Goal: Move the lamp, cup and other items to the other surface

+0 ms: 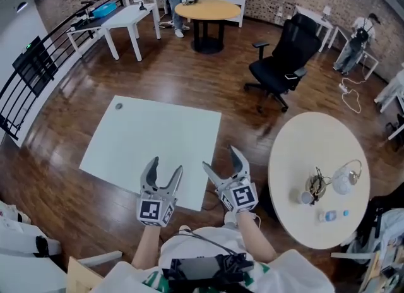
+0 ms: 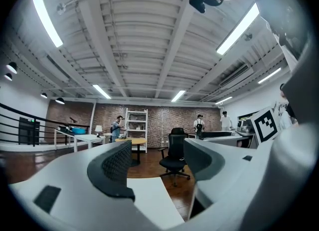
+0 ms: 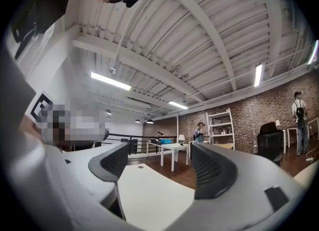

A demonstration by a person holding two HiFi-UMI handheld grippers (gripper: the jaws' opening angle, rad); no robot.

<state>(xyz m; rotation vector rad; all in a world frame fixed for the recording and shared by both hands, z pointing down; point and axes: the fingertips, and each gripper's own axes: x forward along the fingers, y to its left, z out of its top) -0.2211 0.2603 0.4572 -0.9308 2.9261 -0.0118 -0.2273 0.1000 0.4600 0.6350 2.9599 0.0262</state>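
Observation:
On the round white table [image 1: 303, 146] at the right stand a small white lamp [image 1: 344, 181] with a wire hoop, a grey cup [image 1: 305, 196], a tangle of cable [image 1: 317, 182] and some small blue and white items [image 1: 329, 215]. The white rectangular table [image 1: 151, 140] in front of me is bare apart from a small round mark at its far corner. My left gripper [image 1: 166, 165] and right gripper [image 1: 219, 158] hover side by side over its near edge, both open with nothing between the jaws. In the left gripper view the left gripper [image 2: 157, 163] points across the tabletop [image 2: 149, 195]. The right gripper view shows the right gripper [image 3: 159, 165] above the tabletop [image 3: 149, 190].
A black office chair [image 1: 284, 58] stands on the wood floor behind the two tables. Farther back are a round wooden table [image 1: 207, 11], white desks [image 1: 126, 20] and shelving. A dark railing [image 1: 38, 64] runs along the left. People stand at the back and far right.

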